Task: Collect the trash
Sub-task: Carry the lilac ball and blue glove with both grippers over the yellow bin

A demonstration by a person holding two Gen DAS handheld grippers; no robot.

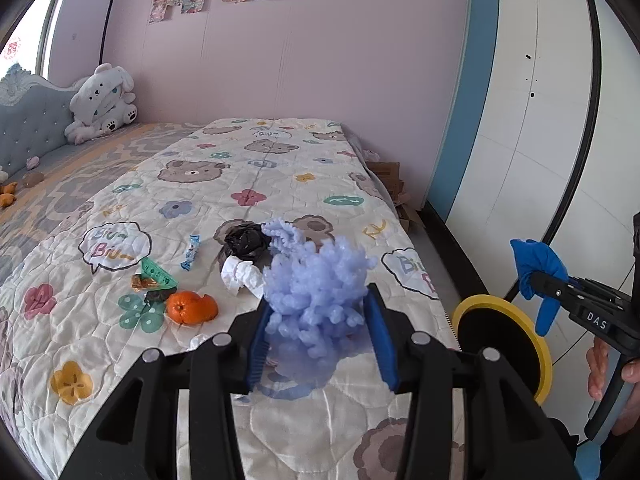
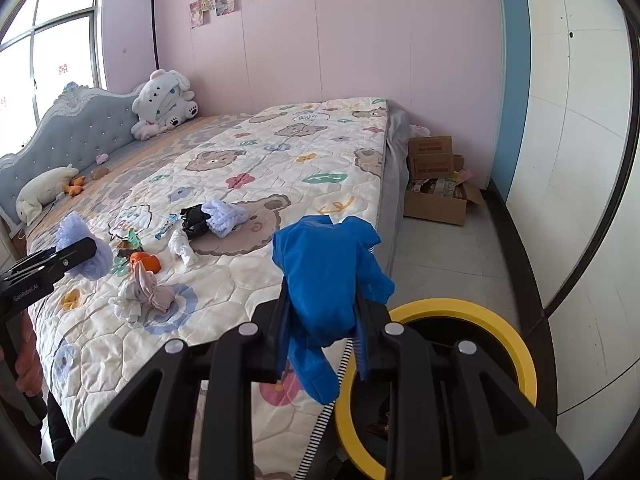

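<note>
My left gripper [image 1: 318, 304] is shut on a fluffy lilac sock [image 1: 316, 288], held above the bed's near edge. My right gripper [image 2: 324, 300] is shut on a crumpled blue glove [image 2: 328, 268] that hangs over the bed's corner, just left of a yellow-rimmed bin [image 2: 460, 306] on the floor. On the quilt [image 1: 248, 168] lie an orange peel [image 1: 188, 308], a black bag [image 1: 246, 238], a white tissue [image 1: 240, 274], a blue wrapper [image 1: 191, 252], a green wrapper [image 1: 158, 274] and a second lilac sock [image 2: 224, 214]. A pale pink and white bundle [image 2: 144, 292] lies nearer the edge.
A white plush toy [image 2: 164, 104] leans against the wall by the grey headboard [image 2: 80, 136]. Open cardboard boxes [image 2: 436, 184] stand on the floor beyond the bed's foot. White wardrobe doors [image 2: 580, 160] run along the right side.
</note>
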